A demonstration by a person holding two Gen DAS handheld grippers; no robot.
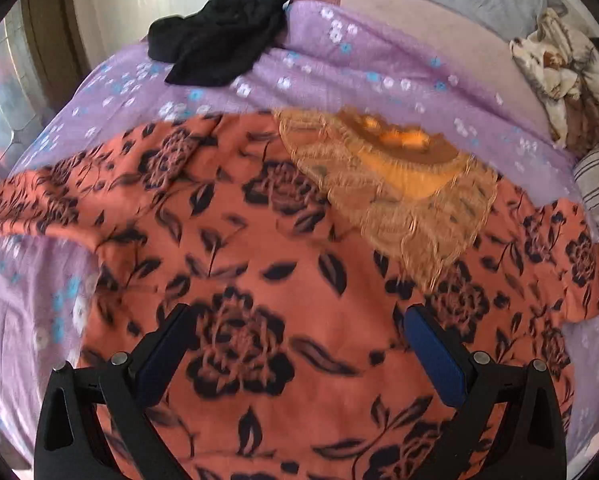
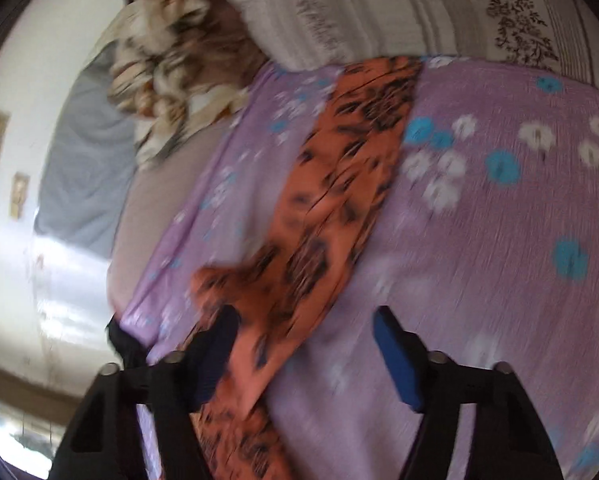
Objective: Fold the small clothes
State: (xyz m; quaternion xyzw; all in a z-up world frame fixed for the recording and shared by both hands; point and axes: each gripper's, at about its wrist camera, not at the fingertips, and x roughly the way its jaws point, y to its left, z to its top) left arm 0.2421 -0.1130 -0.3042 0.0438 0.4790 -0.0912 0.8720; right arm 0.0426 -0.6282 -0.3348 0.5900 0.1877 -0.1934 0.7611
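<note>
- A bed fills both views, covered by a lilac flowered sheet [image 1: 379,52], with a striped pillow [image 2: 379,4] at its head.
- The orange floral top [image 1: 259,240] lies spread flat on that sheet, lace neckline toward the pillow, likely laid out ready for folding.
- Left gripper [image 1: 295,344] hovers over the top's lower body, jaws wide, holding nothing.
- Right gripper [image 2: 303,348] is half open at the top's sleeve [image 2: 339,184]; the cloth sits between the jaws, not pinched.
- Black garment [image 1: 219,44] waits beyond the top.

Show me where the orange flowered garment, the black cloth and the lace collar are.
orange flowered garment [image 1: 259,264]: left wrist view, middle of its spread body.
black cloth [image 1: 219,40]: left wrist view, centre of the crumpled pile.
lace collar [image 1: 399,208]: left wrist view, tan lace panel.
</note>
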